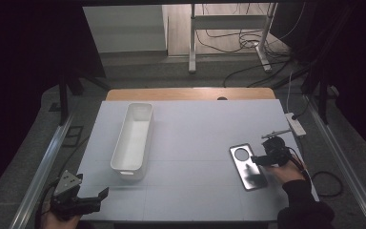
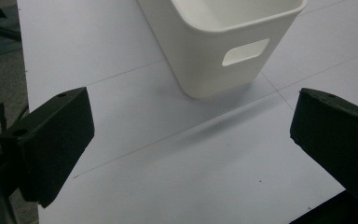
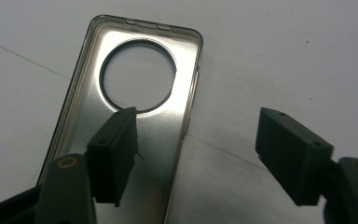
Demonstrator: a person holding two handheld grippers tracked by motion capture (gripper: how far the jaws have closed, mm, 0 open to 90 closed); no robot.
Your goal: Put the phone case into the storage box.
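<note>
Presently catalogued, one moment at the table:
Phone case (image 3: 121, 121): clear, with a round camera hole; lies flat, open side up, at the near right of the white table (image 1: 195, 143), likely so its long edge can be pinched.
Right gripper (image 3: 196, 149): jaws apart and straddling the case's right edge, one over the inside, one over bare table; not yet pressing, nothing grasped.
Left gripper (image 2: 191, 144): jaws wide, empty, idle at the near left corner.
White bin (image 1: 133, 138): stands left of centre, well apart from the case; probably the destination.
Hard to make out: the case's near end is cut off; contact between inner jaw and case is uncertain.
</note>
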